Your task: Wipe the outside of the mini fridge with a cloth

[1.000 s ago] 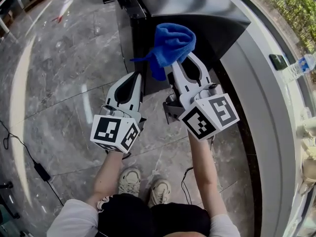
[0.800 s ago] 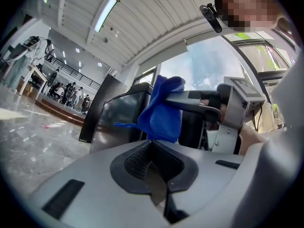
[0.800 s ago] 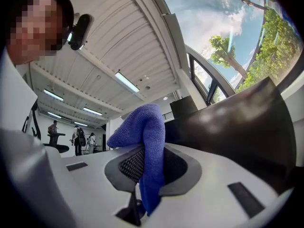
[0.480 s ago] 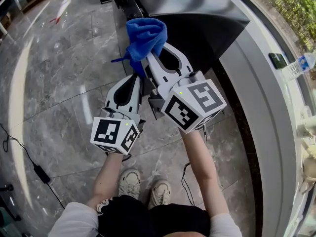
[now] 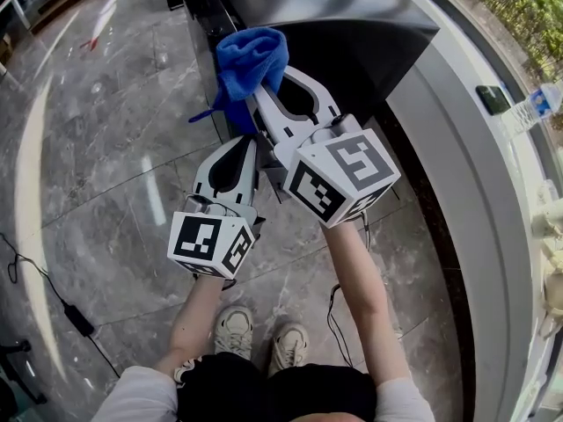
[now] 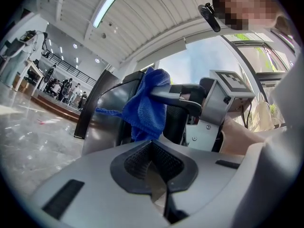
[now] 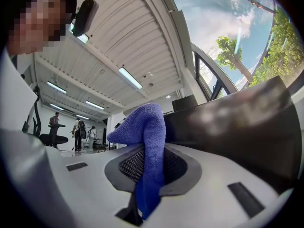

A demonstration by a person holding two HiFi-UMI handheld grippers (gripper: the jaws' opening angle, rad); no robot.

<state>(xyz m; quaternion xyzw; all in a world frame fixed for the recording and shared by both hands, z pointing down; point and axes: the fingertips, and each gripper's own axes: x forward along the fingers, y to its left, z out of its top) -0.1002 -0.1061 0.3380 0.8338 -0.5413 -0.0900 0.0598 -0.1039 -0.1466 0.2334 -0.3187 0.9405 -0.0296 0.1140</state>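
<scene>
Being gripped by the right gripper (image 5: 266,92) in the head view, the blue cloth (image 5: 252,60) is being held at the fridge's (image 5: 369,51) top front edge. In the left gripper view, the left gripper (image 6: 159,177) is being held closed, empty. In the right gripper view, the jaws are being clamped on the cloth.

The cloth (image 5: 251,60) sits in the right tongs (image 5: 268,84) at the mini fridge's (image 5: 352,25) near-left edge. The left tongs (image 5: 244,145) lie just below-left, over the floor (image 5: 106,148).
</scene>
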